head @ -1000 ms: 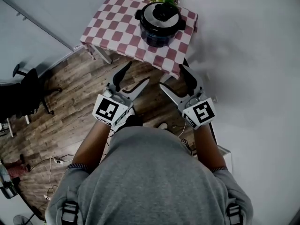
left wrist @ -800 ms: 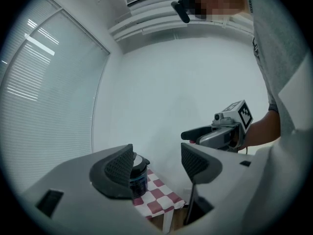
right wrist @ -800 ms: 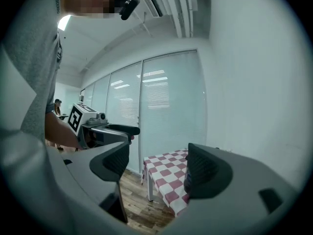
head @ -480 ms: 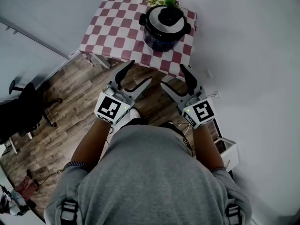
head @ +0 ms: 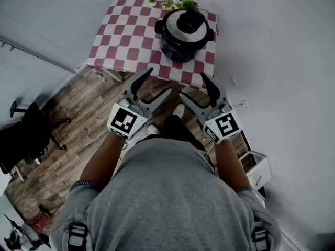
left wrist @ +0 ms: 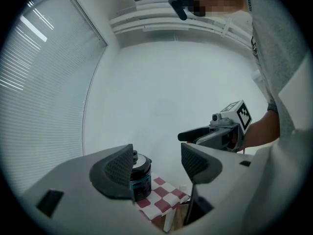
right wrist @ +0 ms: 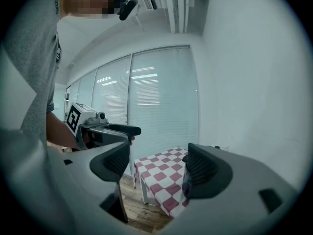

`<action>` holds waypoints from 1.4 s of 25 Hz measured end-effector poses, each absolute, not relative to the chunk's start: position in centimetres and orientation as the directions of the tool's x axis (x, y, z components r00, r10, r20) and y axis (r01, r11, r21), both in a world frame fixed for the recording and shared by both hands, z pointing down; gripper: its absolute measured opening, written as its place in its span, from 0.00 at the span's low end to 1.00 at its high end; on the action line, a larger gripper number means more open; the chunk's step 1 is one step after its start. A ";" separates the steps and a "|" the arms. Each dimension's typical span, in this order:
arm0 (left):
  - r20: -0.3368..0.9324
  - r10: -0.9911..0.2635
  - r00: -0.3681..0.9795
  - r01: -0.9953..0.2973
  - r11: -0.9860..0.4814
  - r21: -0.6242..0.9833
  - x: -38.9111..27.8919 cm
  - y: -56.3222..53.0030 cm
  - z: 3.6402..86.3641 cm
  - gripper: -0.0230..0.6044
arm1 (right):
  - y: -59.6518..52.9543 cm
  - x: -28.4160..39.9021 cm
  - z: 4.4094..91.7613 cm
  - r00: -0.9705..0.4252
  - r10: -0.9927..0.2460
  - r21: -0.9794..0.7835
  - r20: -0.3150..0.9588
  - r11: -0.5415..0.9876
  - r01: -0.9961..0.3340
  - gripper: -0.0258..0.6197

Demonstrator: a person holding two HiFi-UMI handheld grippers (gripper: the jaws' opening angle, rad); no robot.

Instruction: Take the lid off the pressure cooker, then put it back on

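Left gripper (left wrist: 157, 161) (jaws apart), cooker (left wrist: 142, 182) beyond

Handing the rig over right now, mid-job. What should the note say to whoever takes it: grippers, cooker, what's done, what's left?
Left gripper: open, empty, held in the air short of the table.
Right gripper: the same, open and empty.
Pressure cooker: on the checked table, toward its far right side, lid on.
Done: nothing yet; neither gripper touches the cooker.
Left: reach in, lift the lid off, then set it back on.

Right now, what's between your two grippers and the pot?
Only bare checkered tablecloth, seen in the head view. The left gripper and right gripper hang open, short of the pot.
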State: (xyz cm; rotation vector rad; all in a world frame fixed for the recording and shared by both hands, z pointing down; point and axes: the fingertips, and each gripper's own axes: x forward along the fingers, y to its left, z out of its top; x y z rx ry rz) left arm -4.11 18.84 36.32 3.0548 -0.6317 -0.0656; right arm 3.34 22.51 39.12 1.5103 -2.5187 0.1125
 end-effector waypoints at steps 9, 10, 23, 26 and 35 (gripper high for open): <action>0.021 -0.381 0.924 -0.382 -0.923 0.038 -0.8 14.5 37.7 0.55 | 17.6 7.0 40.1 -0.458 -0.865 0.026 0.205 0.472 -0.881 0.62; 0.024 -0.384 0.923 -0.385 -0.922 0.041 -0.2 13.8 37.7 0.55 | 16.9 7.5 40.0 -0.461 -0.864 0.026 0.203 0.476 -0.879 0.62; 0.026 -0.448 0.894 -0.449 -0.893 0.028 6.7 5.1 36.5 0.55 | 8.9 15.2 38.9 -0.487 -0.853 0.042 0.187 0.502 -0.864 0.60; 0.036 -0.461 0.887 -0.462 -0.887 0.023 8.1 3.8 36.4 0.55 | 7.5 16.8 39.0 -0.499 -0.846 0.039 0.185 0.514 -0.857 0.60; 0.061 -0.459 0.886 -0.460 -0.888 0.005 9.9 0.2 36.9 0.55 | 4.2 18.7 39.7 -0.506 -0.835 0.030 0.217 0.524 -0.851 0.59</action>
